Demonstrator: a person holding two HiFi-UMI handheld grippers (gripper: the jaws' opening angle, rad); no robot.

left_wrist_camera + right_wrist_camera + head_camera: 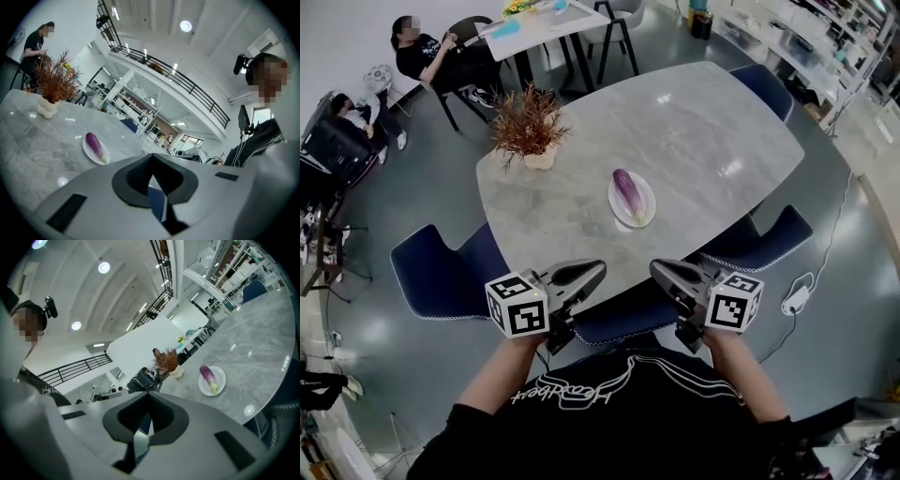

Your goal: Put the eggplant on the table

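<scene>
A purple eggplant [628,192] lies on a small white plate [643,214] near the middle of the grey marble table [694,131]. Both grippers hang in front of my body, short of the table's near edge. The left gripper [596,270] is shut with nothing in it, and so is the right gripper [657,271]. In the left gripper view the eggplant [93,141] and plate [99,155] sit beyond the shut jaws [151,157], to their left. The right gripper view has the eggplant [207,374] on its plate [219,378] to the right of that gripper's tips [147,396].
A pale vase of dried reddish twigs [528,127] stands at the table's left end. Blue chairs [441,277] [764,242] [766,86] ring the table. People sit at the back left [427,56]. A white plug and cable [794,298] lie on the floor at the right.
</scene>
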